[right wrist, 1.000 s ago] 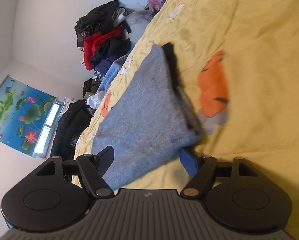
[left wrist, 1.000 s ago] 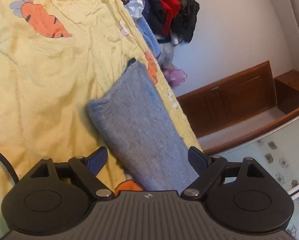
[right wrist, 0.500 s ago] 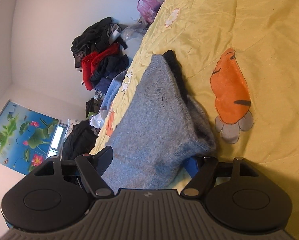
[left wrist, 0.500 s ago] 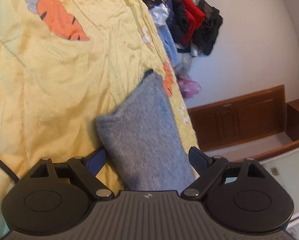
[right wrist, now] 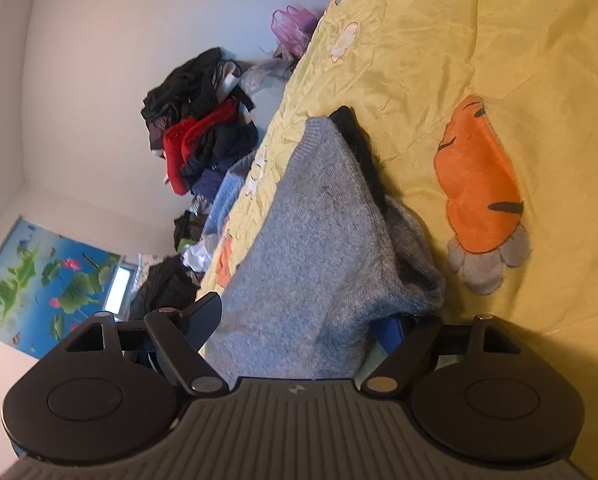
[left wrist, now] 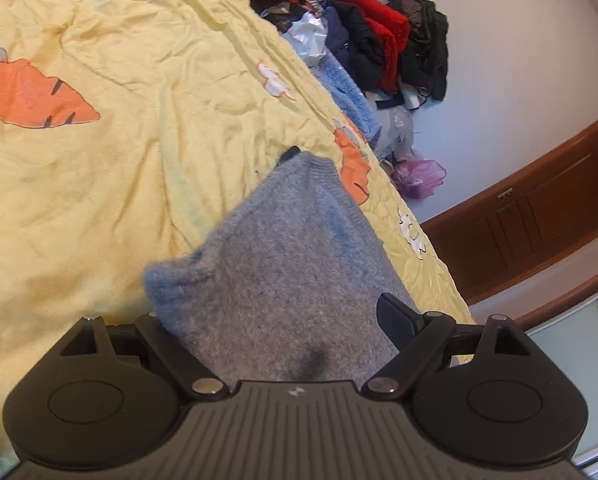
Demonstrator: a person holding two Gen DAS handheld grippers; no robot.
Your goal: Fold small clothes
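Note:
A folded grey-blue knitted garment [left wrist: 291,264] lies near the edge of the yellow bedspread [left wrist: 99,184], with a dark piece of cloth [left wrist: 289,154] peeking out under its far end. My left gripper [left wrist: 275,316] is open wide at one end of the garment; the knit lies between the jaws and its near corner covers the left finger. My right gripper [right wrist: 299,320] is at the other end of the garment [right wrist: 311,240], and its jaws are opening. The folded edge sits loosely between them, over the blue pad [right wrist: 391,328].
The bedspread [right wrist: 499,60] carries orange carrot prints [right wrist: 479,196]. A heap of black, red and navy clothes [left wrist: 383,40] and a light blue knit [left wrist: 351,100] lie past the bed's edge, beside a purple bag [left wrist: 419,176]. A wooden cabinet [left wrist: 539,220] lines the wall.
The left gripper swung and moved in over the garment, whose near corner now hides its left finger. The right gripper's jaws spread a little and moved closer to the garment's folded edge.

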